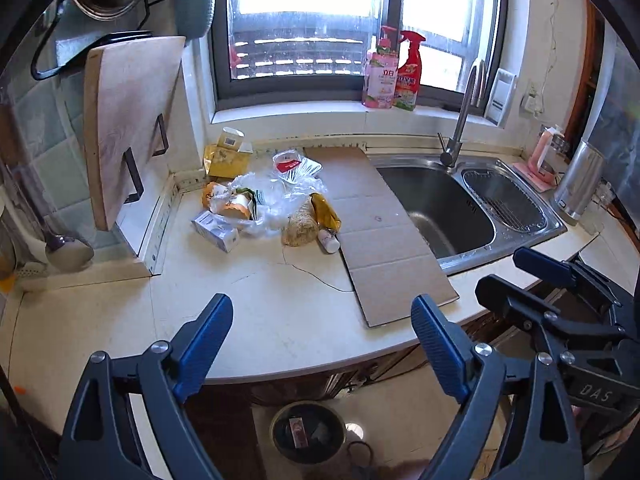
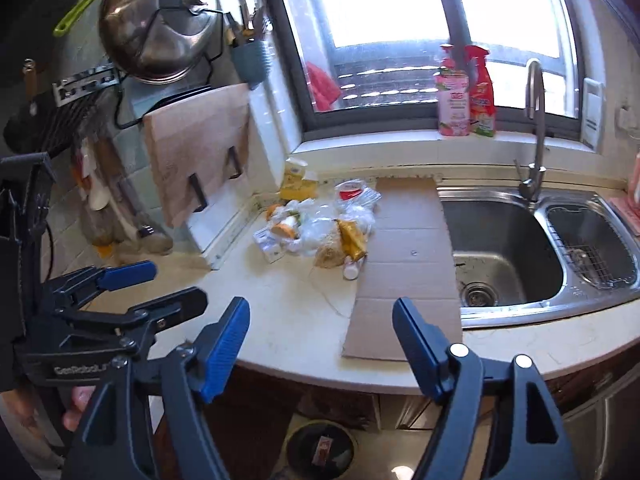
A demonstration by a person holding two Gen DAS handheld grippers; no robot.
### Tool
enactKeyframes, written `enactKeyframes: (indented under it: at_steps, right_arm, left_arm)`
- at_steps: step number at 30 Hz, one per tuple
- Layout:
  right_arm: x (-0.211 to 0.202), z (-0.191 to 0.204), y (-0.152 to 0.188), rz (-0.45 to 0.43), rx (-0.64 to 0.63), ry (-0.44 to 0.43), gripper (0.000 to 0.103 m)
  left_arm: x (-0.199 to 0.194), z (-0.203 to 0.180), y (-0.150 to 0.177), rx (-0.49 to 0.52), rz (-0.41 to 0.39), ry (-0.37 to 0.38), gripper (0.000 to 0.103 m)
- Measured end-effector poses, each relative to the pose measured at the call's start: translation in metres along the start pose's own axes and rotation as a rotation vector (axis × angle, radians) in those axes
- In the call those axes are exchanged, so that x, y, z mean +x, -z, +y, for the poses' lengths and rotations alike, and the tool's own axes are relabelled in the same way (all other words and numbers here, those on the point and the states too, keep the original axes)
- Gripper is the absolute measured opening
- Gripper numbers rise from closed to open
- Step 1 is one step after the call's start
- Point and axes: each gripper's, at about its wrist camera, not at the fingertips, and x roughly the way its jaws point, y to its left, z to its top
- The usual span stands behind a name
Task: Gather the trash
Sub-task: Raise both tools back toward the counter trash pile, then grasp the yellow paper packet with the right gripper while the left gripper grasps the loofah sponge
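Both grippers hover off the front edge of the counter, nothing held. Left gripper has its jaws wide; right gripper jaws wide too. The trash pile sits at about 12 o'clock from the left gripper, well apart, back near the corner under the cutting board: crinkled clear plastic bags, a small white box at the pile's 7 o'clock, a yellow wrapper and a small white bottle at its 4 o'clock, touching the cardboard sheet. The trash bin stands on the floor at 6 o'clock, below the counter edge, with something already in it.

Risks, as I'd judge them: the loose film could slip from the jaws or drag neighbours along; the bottle looks ready to roll; the cardboard overhangs the sink and the front edge, so a nudge could tip it. Drops may miss the narrow bin.
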Motion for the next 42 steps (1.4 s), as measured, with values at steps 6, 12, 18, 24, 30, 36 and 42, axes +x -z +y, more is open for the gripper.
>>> enactKeyframes:
  at_steps: [6,12,18,24,30,36,42]
  right_arm:
    - [0.033,-0.001,-0.018,0.051,0.004,0.063,0.074]
    - [0.088,-0.025,-0.045,0.112,0.010,0.029,0.074]
    - [0.166,-0.044,-0.076,0.214,-0.014,-0.070,0.071]
    - [0.247,-0.051,-0.086,0.330,-0.046,-0.147,0.065]
    - [0.309,-0.048,-0.074,0.422,-0.044,-0.178,0.040]
    - [0.323,-0.058,-0.067,0.441,0.028,-0.263,0.006]
    - [0.295,-0.085,-0.067,0.401,0.120,-0.332,0.006]
  left_arm:
    - [0.028,0.010,-0.013,0.001,0.030,-0.032,0.090]
    - [0.074,0.030,-0.035,-0.080,0.053,-0.050,0.090]
    - [0.137,0.055,-0.061,-0.189,0.131,-0.062,0.089]
    - [0.194,0.069,-0.074,-0.255,0.216,-0.095,0.087]
    - [0.229,0.078,-0.070,-0.293,0.297,-0.116,0.087]
    - [0.248,0.074,-0.075,-0.298,0.332,-0.089,0.087]
    - [0.278,0.060,-0.092,-0.300,0.349,-0.050,0.077]
